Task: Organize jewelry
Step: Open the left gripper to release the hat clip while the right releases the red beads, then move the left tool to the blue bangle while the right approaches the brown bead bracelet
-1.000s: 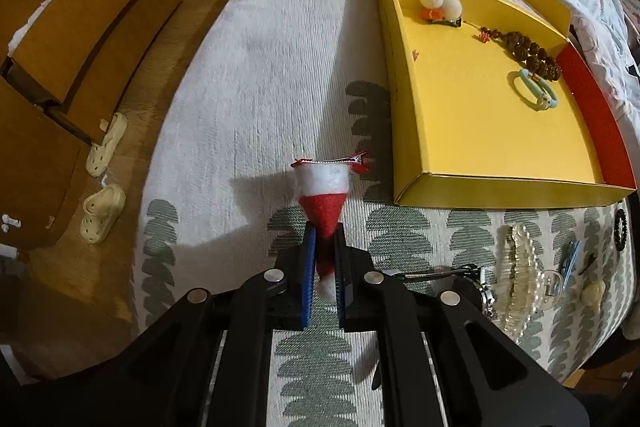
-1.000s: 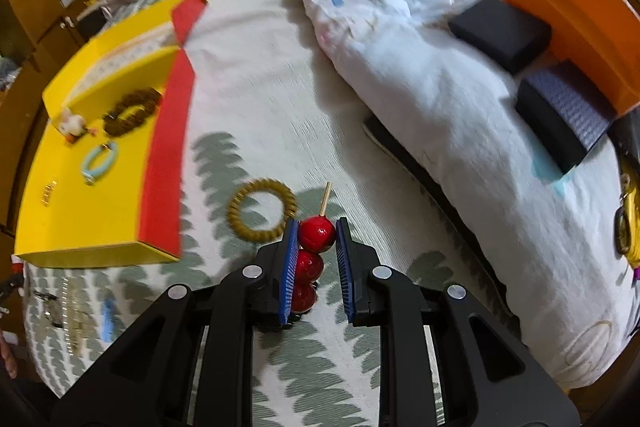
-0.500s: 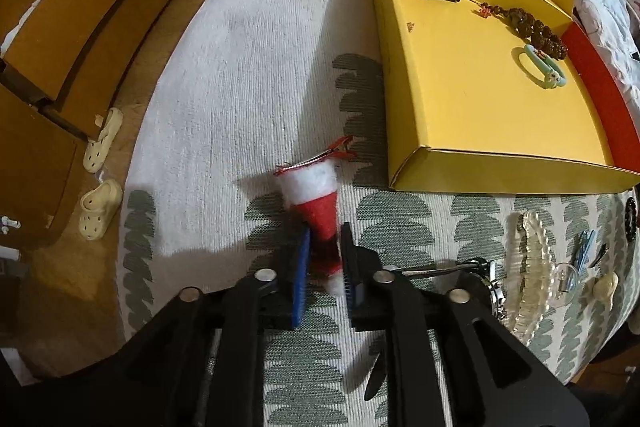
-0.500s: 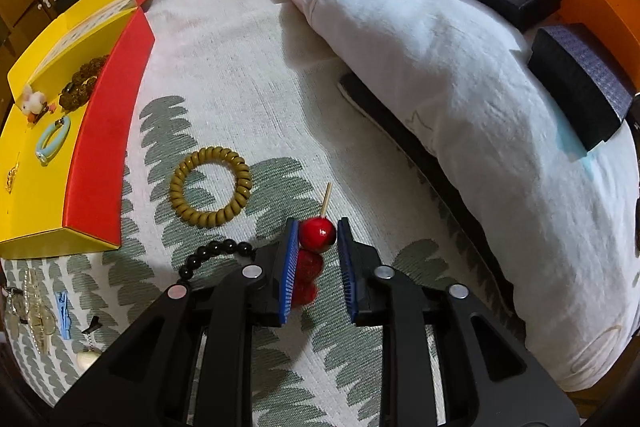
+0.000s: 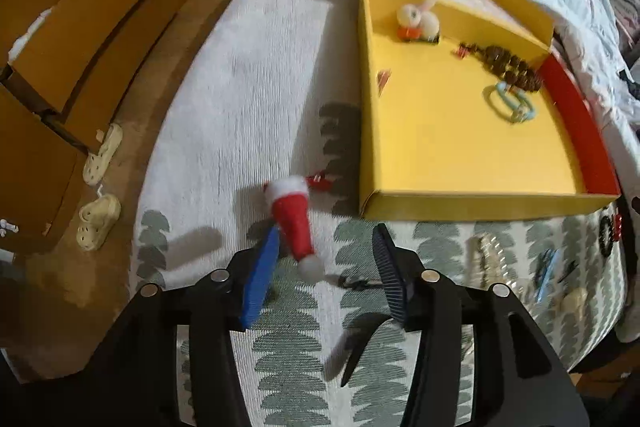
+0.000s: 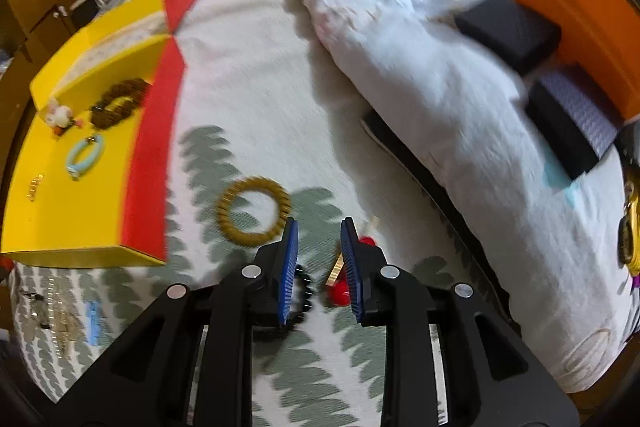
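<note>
Left-wrist view: I am looking at the yellow box (image 5: 460, 147) lying on the bed (image 5: 248, 75), far and right of my left tongs (image 5: 324, 247). The Santa-hat clip (image 5: 294, 219) is lying free between the jaws, which have just been opening, its long axis running near-to-far, beside the left pad. Right-wrist view: my right tongs (image 6: 318, 259), just opening slightly, are gripping nothing; the red-bead hairpin (image 6: 340, 287) is lying beside the right pad.
</note>
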